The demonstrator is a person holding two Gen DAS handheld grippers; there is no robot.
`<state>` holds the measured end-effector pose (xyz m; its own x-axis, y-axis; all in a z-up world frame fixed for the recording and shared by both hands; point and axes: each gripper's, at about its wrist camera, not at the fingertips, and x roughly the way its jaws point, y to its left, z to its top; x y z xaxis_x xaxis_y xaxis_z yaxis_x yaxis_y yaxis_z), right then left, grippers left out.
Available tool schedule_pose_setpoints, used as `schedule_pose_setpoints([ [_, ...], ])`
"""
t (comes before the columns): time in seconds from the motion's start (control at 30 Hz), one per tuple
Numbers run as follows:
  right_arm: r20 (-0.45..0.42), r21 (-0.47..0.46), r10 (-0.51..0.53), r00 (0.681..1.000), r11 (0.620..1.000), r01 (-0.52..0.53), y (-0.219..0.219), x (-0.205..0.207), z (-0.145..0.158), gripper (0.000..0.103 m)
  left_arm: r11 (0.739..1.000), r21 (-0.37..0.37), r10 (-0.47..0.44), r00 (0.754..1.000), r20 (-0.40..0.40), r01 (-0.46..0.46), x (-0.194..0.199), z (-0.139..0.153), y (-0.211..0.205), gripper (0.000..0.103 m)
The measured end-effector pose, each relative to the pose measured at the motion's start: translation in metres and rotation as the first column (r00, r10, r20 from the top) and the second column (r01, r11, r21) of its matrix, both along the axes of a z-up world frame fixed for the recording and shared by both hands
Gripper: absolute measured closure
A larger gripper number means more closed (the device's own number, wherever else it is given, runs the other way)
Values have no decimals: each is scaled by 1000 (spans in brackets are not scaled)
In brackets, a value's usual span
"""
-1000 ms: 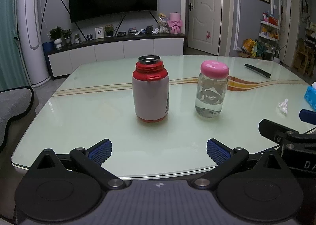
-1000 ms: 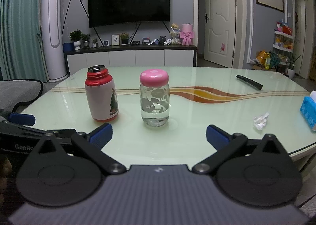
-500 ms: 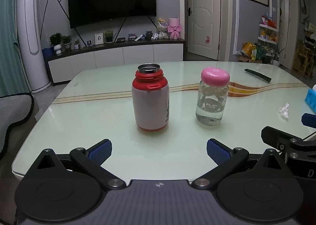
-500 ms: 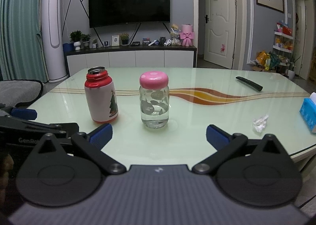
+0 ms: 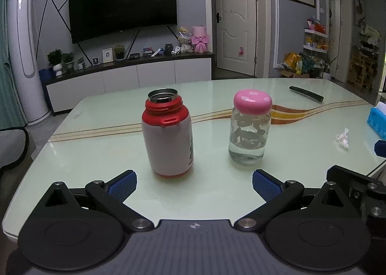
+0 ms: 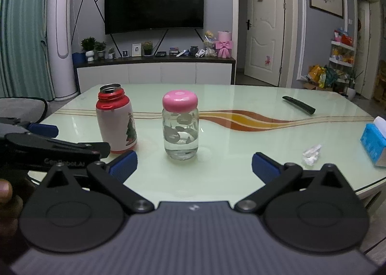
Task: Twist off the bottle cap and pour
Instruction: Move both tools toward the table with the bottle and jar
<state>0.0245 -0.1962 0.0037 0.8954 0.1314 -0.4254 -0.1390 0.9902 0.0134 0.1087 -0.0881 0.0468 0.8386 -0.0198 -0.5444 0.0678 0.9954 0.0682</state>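
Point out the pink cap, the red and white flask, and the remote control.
pink cap (image 5: 252, 102): left wrist view, top of its dome.
red and white flask (image 5: 167, 144): left wrist view, white body.
remote control (image 6: 298, 104): right wrist view, middle of its length.

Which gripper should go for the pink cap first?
Probably the right gripper. The glass bottle with the pink cap stands nearly centred between its open jaws, while the left gripper faces the open red flask.
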Motion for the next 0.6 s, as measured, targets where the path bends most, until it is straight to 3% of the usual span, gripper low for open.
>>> schedule_pose_setpoints([
  [0.33,9,-11,-41,999,999,41,-5,15,0,0,998,-45,-36,999,9,36,-6,-9,0,0],
  [0.6,5,-18,-41,999,999,41,-4,17,-1,0,998,-63,-21,1000,6,22,-32,-15,14,0],
])
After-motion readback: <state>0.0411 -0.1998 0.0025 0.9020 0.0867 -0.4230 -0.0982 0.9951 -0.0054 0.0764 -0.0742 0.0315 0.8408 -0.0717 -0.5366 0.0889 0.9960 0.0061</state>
